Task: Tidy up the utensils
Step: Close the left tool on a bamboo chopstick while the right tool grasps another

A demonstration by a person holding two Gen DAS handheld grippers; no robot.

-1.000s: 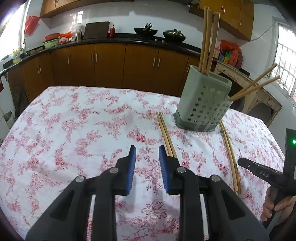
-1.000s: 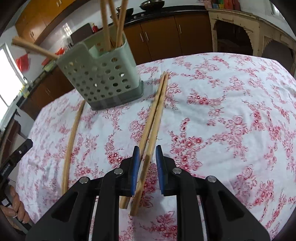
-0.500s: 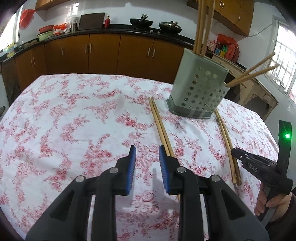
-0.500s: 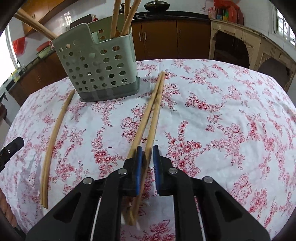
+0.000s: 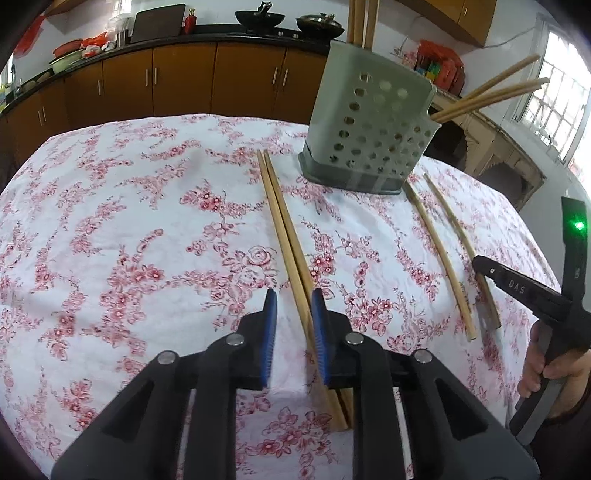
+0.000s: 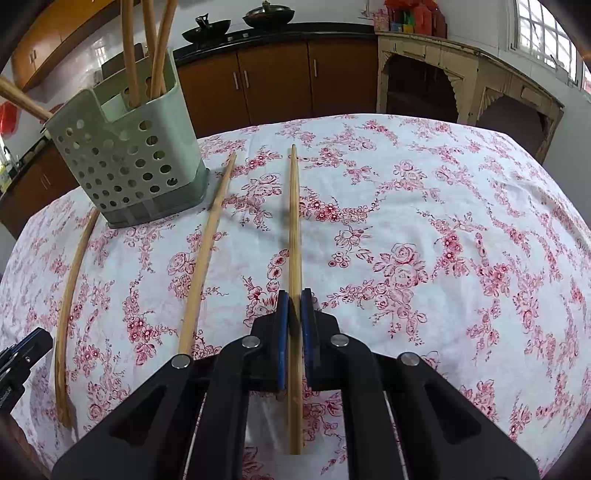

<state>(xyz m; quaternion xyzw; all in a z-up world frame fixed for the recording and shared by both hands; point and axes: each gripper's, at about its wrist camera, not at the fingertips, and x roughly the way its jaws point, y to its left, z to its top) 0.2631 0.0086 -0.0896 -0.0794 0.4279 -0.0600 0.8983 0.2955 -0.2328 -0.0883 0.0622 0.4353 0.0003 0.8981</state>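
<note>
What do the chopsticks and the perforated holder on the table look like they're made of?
Chopsticks: likely bamboo or light wood, matte tan with faint grain, unlacquered. Utensil holder: apparently moulded plastic, pale grey-green, smooth with a slight sheen, uniform round holes and a darker base.

Brown kitchen cabinets (image 5: 177,81) line white walls (image 5: 517,33); daylight enters a window (image 5: 554,96).

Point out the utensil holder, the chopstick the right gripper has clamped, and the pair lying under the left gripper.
utensil holder (image 6: 125,166), right wrist view, on its perforated front wall.
clamped chopstick (image 6: 294,221), right wrist view, mid-shaft ahead of the fingers.
chopstick pair (image 5: 286,229), left wrist view, mid-shaft on the tablecloth.
</note>
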